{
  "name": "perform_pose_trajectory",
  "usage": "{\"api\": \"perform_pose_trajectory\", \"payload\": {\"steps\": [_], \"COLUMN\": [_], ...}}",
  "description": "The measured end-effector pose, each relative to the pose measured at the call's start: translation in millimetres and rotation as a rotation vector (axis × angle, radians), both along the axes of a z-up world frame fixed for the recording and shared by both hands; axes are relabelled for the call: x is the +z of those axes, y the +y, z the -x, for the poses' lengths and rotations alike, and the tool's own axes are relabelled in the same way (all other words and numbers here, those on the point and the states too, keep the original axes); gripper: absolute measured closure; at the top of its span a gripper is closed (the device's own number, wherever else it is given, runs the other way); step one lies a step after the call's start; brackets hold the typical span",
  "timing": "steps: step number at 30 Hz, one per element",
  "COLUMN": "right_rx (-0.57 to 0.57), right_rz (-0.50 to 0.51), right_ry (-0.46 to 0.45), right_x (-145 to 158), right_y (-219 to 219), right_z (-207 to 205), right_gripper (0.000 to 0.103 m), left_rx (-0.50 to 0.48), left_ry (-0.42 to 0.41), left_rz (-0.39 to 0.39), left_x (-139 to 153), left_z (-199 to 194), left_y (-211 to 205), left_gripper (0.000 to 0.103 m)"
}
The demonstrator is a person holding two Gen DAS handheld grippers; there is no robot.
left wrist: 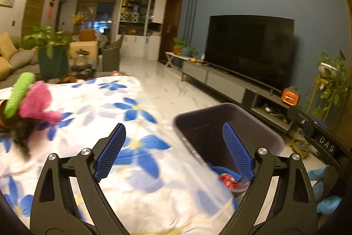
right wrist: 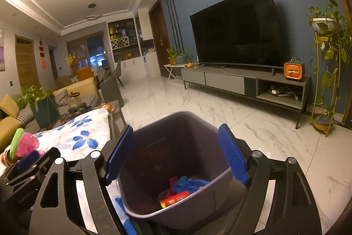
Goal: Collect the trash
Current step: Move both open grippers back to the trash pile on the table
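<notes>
Both grippers empty w/ jaws wide apart. Right gripper (right wrist: 176,153) hangs right over the bin (right wrist: 211,197), its blue pads straddling the bin mouth; bin already holds trash – a red can (right wrist: 175,198) and a blue net wad (right wrist: 189,183) at the bottom. Left gripper (left wrist: 173,153) sits over the edge of the counter, which is covered by a floral cloth (left wrist: 132,180); bin is just right of it and lower.

Trash left to collect, by my read: the pink crumpled wad (left wrist: 37,102) and the green ribbed piece (left wrist: 19,94) next to it, well ahead and left of the left gripper, w/ a dark blurred clump just below them – can't tell what that is.

Step in hand looks like going for the next piece. To do it well:
- Left gripper is the nearer one; swing it fwd-left, keep jaws apart until the pads bracket the pink wad.
- Come down from above, not sideways, so the wad isn't shoved along the cloth.
- Pinch the wad only; loose cloth could bunch up betw. the pads.
- Wad is soft, so close fully.
- Carry right and low to the bin mouth, release well inside the rim.
- Keep right gripper clear of that path.
</notes>
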State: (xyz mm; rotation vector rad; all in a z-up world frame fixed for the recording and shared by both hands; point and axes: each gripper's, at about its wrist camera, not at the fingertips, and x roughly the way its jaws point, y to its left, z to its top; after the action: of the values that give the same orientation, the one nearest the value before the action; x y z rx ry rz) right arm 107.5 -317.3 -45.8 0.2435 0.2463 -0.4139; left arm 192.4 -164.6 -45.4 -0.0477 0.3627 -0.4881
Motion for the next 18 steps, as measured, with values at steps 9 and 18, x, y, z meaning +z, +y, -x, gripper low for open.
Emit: {"api": "perform_pose_trajectory", "payload": {"steps": [9, 18], "right_rx": [0.066, 0.125], "right_rz": [-0.010, -0.004], "right_ry": [-0.005, -0.014], "right_x": [1.2, 5.8], "right_y": [25.3, 55.5], "right_z": [6.2, 6.8], "right_gripper": [0.025, 0.025], "left_rx": [0.128, 0.241], "left_ry": [-0.007, -0.006], "left_rz": [0.005, 0.013], "left_x": [6.2, 6.8], "left_z": [15.5, 22.0], "left_y": [50.5, 103.8], "left_gripper": [0.014, 0.014]}}
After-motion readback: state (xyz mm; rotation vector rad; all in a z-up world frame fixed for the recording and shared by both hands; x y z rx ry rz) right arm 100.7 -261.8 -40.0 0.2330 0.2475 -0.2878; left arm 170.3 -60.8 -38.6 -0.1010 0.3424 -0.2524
